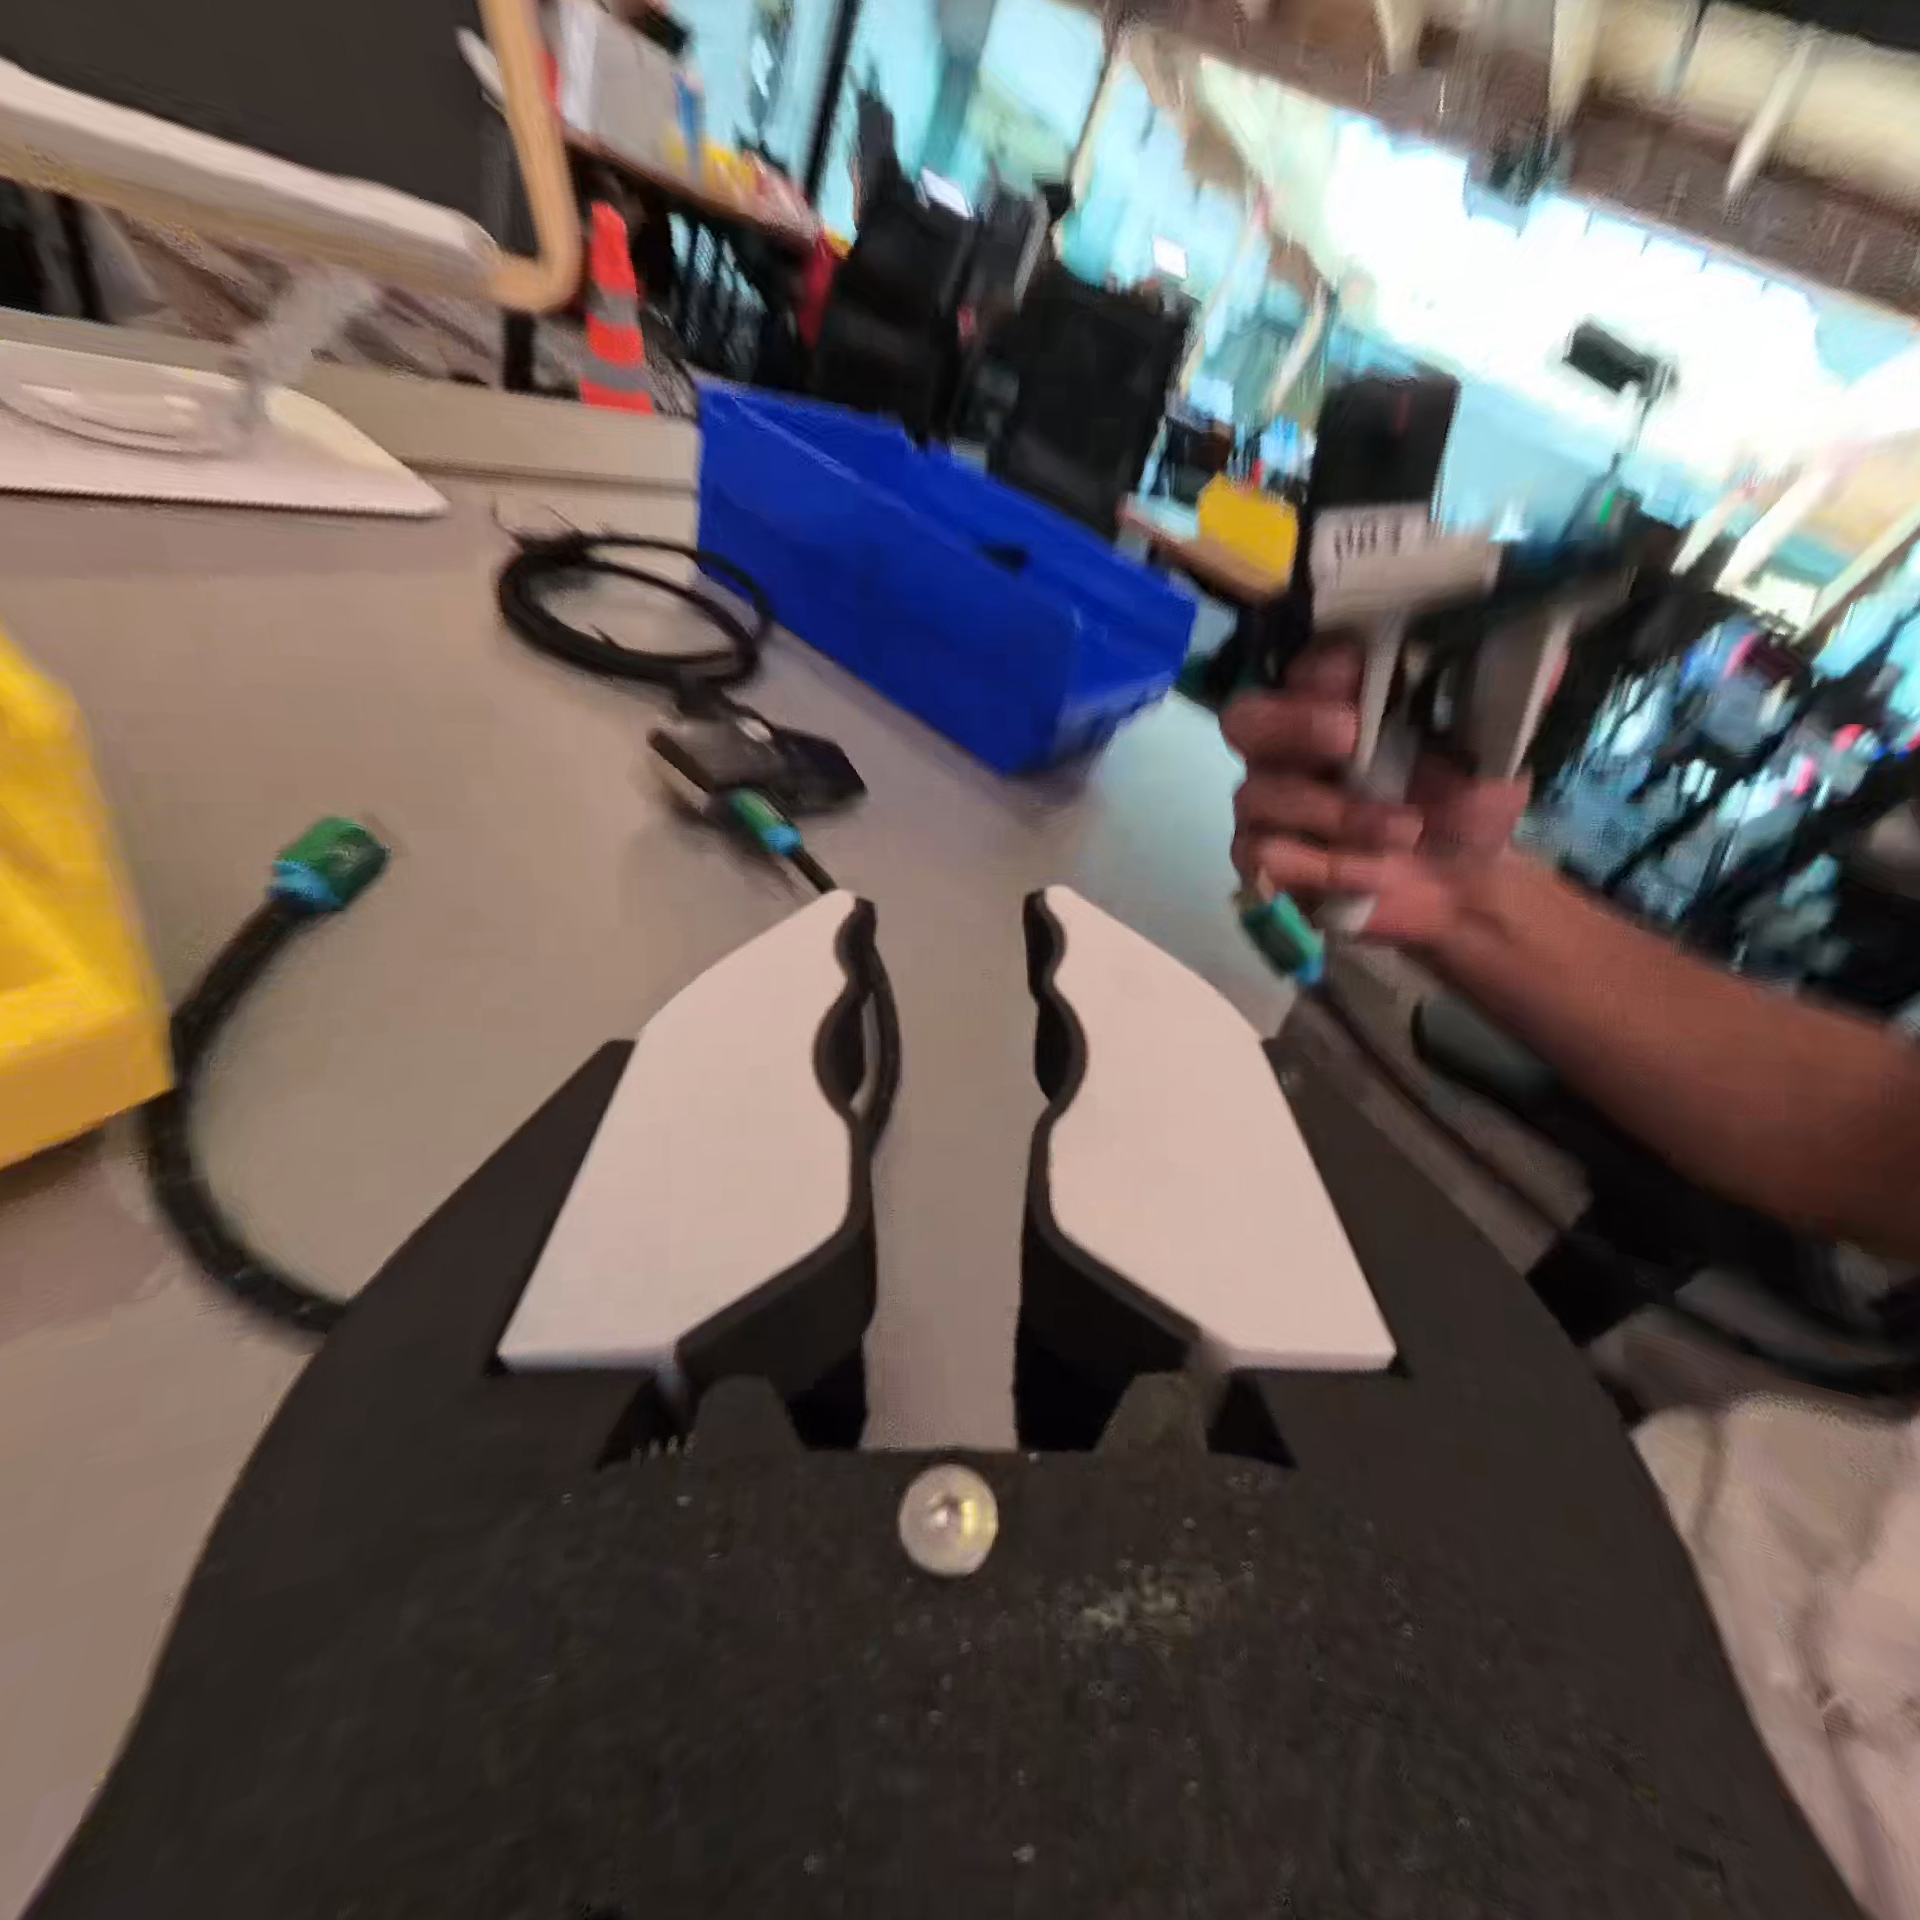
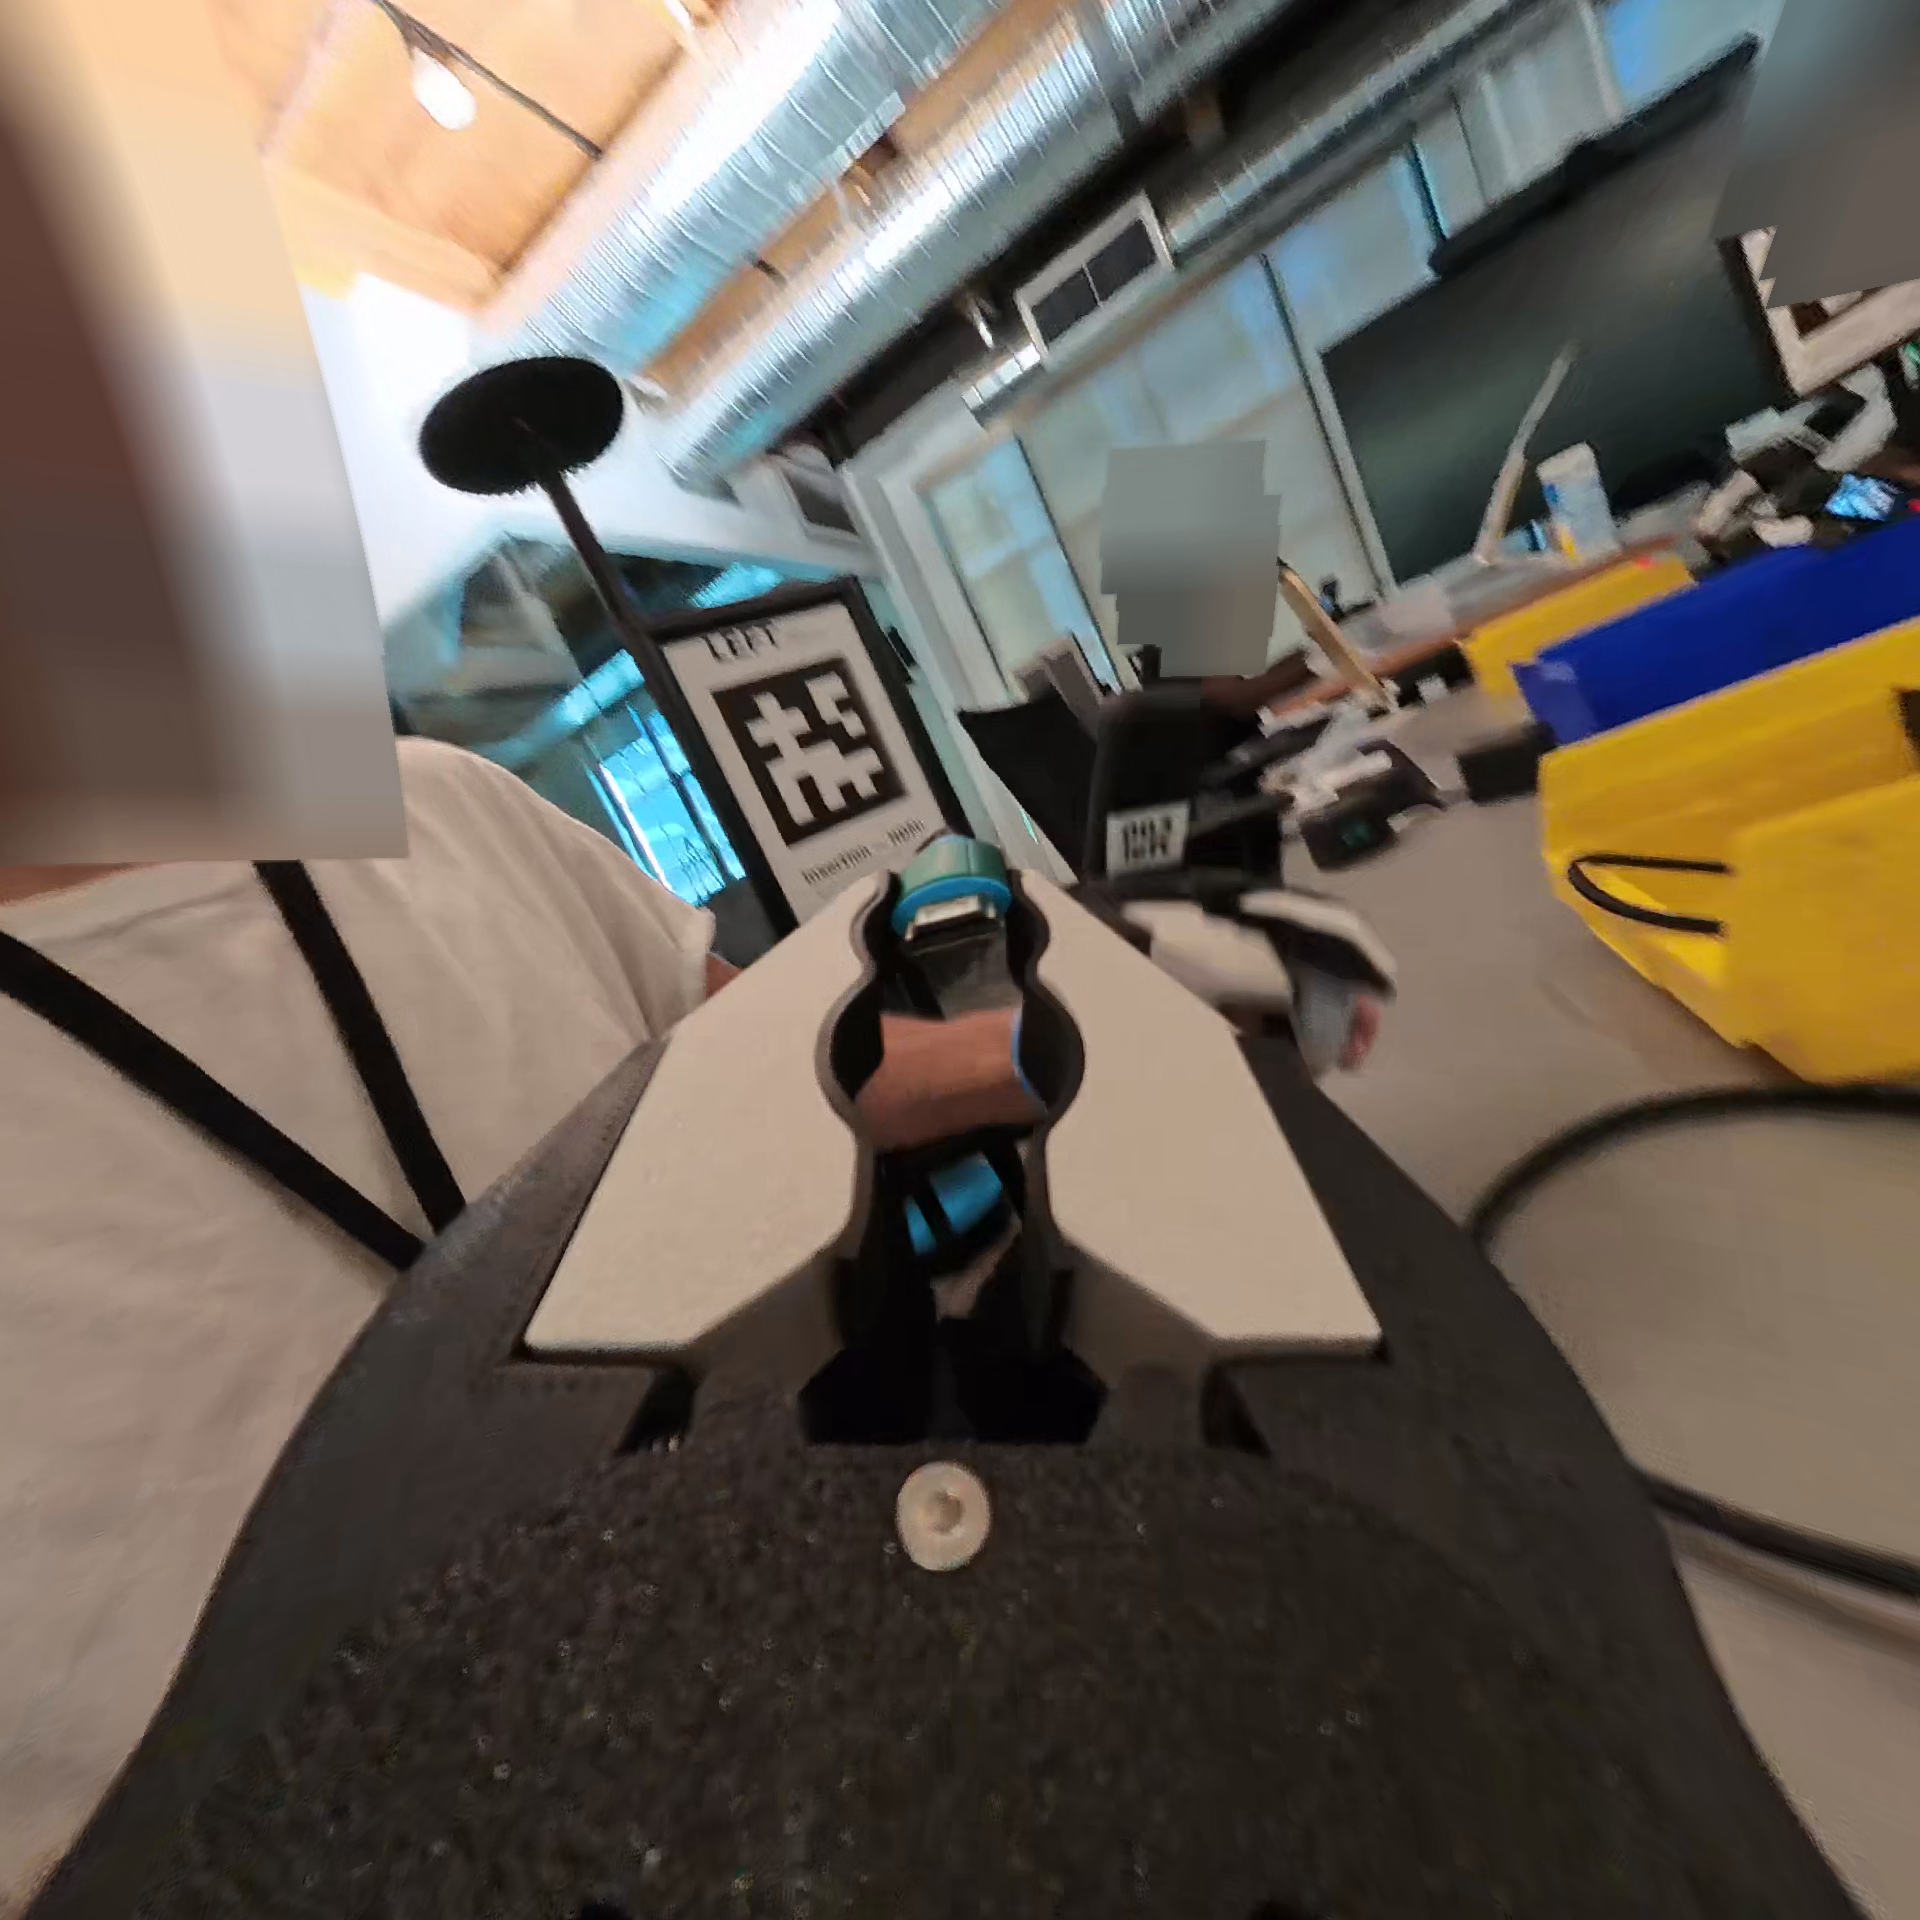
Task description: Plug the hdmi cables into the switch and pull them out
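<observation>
In the left wrist view, my left gripper (image 1: 951, 914) is open and empty above the grey table. The dark switch (image 1: 758, 764) lies ahead of it. A green-and-blue HDMI plug (image 1: 764, 821) sits at the switch's near edge; blur hides whether it is seated. A second plug (image 1: 327, 857) lies loose at the left on its black cable. A hand (image 1: 1351, 821) holds the right gripper at the right, with a third plug (image 1: 1283, 935) at its tip. In the right wrist view, my right gripper (image 2: 951, 914) is shut on that plug (image 2: 940, 899), lifted and pointing at the person.
A blue bin (image 1: 935, 592) stands behind the switch and a yellow bin (image 1: 62, 914) at the left edge. A coiled black cable (image 1: 623, 613) lies near the switch. The right wrist view shows a yellow bin (image 2: 1745, 862) and a black cable (image 2: 1558, 1143) on the table.
</observation>
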A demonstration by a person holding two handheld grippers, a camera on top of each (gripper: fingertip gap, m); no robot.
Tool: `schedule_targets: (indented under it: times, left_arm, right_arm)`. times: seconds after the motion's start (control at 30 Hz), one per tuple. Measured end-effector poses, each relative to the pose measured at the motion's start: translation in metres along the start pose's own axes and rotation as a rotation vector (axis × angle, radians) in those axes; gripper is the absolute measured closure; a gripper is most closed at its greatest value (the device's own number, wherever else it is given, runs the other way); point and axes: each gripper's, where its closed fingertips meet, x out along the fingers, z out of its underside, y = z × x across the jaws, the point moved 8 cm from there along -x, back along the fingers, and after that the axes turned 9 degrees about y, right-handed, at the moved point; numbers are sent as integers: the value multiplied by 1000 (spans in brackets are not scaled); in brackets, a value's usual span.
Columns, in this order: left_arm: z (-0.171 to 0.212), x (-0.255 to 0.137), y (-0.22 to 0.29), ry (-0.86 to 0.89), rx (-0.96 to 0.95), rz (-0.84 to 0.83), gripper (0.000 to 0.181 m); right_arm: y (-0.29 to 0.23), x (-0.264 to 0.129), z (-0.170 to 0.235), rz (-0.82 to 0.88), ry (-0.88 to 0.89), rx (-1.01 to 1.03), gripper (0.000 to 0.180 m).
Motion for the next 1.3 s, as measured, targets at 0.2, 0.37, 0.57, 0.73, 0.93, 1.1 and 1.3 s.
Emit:
schedule_targets:
  times: [0.2,0.37,0.57,0.73,0.93,1.1,1.3]
  left_arm:
    - [3,23,72,64,173,174,139]
    - [-6,16,73,144,85,181,137]
    - [-5,15,75,156,67,193,162]
    - [0,14,74,97,88,202,161]
    - [1,14,74,52,130,211,161]
    - [-6,11,74,157,149,168,157]
    - [-8,3,82,110,344,256,153]
  right_arm:
    - [16,20,24,43,5,37,160]
    - [21,25,42,57,-92,86,160]
    - [22,42,69,61,-242,98,161]
    - [23,39,70,84,-307,78,161]
    - [23,28,64,91,-352,115,161]
    - [23,25,68,72,-376,198,161]
    - [23,25,68,-18,-314,477,163]
